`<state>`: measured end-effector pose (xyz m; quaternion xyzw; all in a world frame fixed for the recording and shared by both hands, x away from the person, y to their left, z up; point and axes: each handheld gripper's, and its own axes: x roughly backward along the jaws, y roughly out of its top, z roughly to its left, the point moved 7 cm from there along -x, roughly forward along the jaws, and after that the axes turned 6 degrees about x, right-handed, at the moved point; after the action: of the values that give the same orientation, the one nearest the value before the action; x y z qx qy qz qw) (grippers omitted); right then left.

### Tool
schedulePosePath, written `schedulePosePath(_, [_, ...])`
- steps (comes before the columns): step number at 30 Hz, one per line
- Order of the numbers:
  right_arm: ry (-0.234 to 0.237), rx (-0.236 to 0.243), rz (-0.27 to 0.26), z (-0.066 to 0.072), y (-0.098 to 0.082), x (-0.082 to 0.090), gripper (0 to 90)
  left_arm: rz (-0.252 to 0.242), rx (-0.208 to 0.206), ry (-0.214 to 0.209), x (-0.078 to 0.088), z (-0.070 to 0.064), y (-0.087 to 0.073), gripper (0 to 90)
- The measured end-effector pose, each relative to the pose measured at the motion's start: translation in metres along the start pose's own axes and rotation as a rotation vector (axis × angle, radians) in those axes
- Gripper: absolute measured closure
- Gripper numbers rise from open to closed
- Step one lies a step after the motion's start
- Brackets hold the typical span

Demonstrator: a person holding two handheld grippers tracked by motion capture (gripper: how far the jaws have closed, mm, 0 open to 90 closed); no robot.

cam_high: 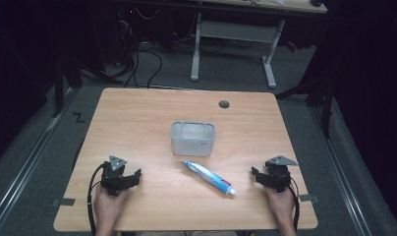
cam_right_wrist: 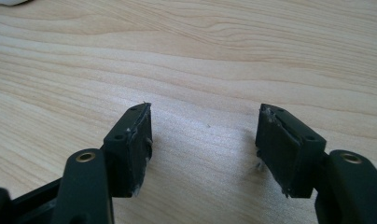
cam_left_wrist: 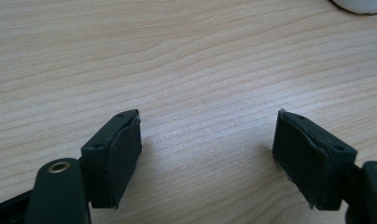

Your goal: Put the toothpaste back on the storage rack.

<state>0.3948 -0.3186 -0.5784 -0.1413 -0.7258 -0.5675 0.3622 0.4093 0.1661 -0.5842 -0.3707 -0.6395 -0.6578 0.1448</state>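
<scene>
Both claws are held wide and empty: left claw (cam_high: 129, 178), right claw (cam_high: 258, 175), low over the pale wooden table (cam_high: 137, 118). Between them, the white-and-blue toothpaste tube (cam_high: 209, 177) is seen lying before the translucent rectangular plastic tub (cam_high: 192, 138).

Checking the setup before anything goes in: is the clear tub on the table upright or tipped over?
Upright. The tub stands on its base on the table, its open rim facing up, apart from the tube lying nearby.

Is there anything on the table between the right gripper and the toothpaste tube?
Nothing visible. Bare table lies between the open right gripper and the tube, which lies flat, its cap end nearer that gripper. The clear bin stands behind the tube, off that line.
</scene>
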Motion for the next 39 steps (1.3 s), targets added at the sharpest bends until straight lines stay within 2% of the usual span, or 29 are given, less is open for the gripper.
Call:
schedulePosePath(28, [-0.001,0.002,0.0,0.0006,-0.0001,0.0002,35.5,0.002,0.003,-0.002,0.0002,0.0002,0.0,24.1])
schedulePosePath(36, [0.006,0.003,-0.002,0.0014,-0.0003,0.0013,41.4,0.0,0.004,-0.003,0.0002,0.0004,0.0001,24.1])
schedulePosePath(37, [0.008,-0.002,0.013,0.0007,-0.0008,0.0036,45.3,0.0,0.005,-0.003,0.0002,0.0004,0.0001,24.1])
schedulePosePath(39, [0.015,-0.004,0.015,0.001,-0.0009,0.0045,45.9,-0.001,0.006,-0.004,0.0002,0.0004,0.0001,24.1])
